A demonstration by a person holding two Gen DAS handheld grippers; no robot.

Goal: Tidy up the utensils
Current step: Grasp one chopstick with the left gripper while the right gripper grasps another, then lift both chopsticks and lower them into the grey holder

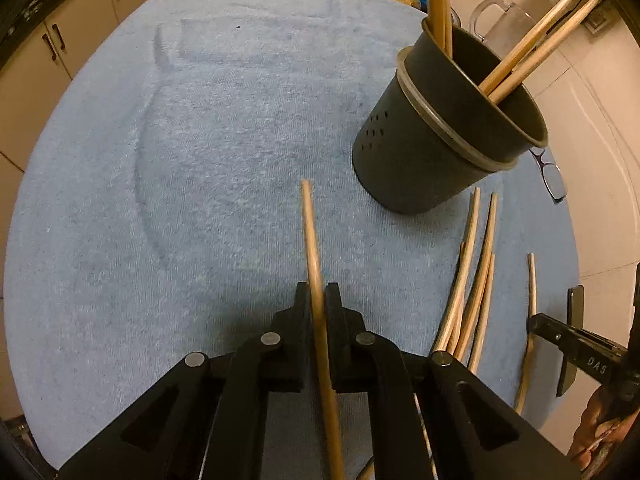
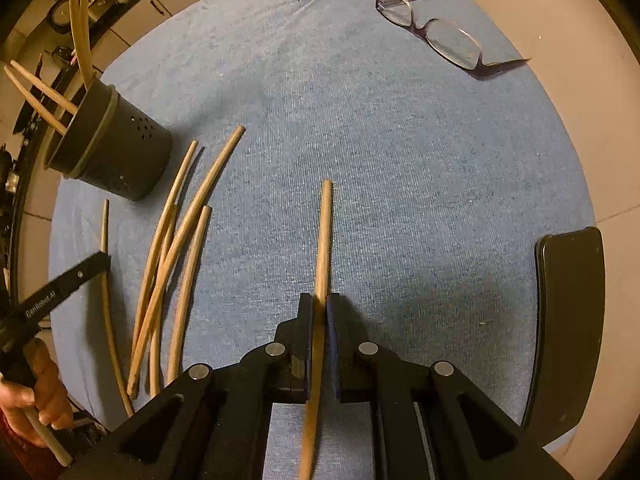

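Note:
My left gripper (image 1: 318, 294) is shut on a wooden chopstick (image 1: 310, 232) that points forward over the blue towel (image 1: 200, 160). A dark utensil holder (image 1: 432, 144) with several chopsticks in it stands to the front right. Several loose chopsticks (image 1: 476, 276) lie on the towel to the right. My right gripper (image 2: 319, 304) is shut on another chopstick (image 2: 325, 236), held above the towel (image 2: 400, 160). In the right wrist view the holder (image 2: 116, 152) stands at the far left, with the loose chopsticks (image 2: 176, 248) beside it.
Eyeglasses (image 2: 436, 32) lie at the far right of the towel; they also show in the left wrist view (image 1: 550, 172). A black phone (image 2: 568, 320) lies at the towel's right edge. A glass jug (image 1: 500, 12) stands behind the holder. Cabinets (image 1: 60, 40) lie beyond on the left.

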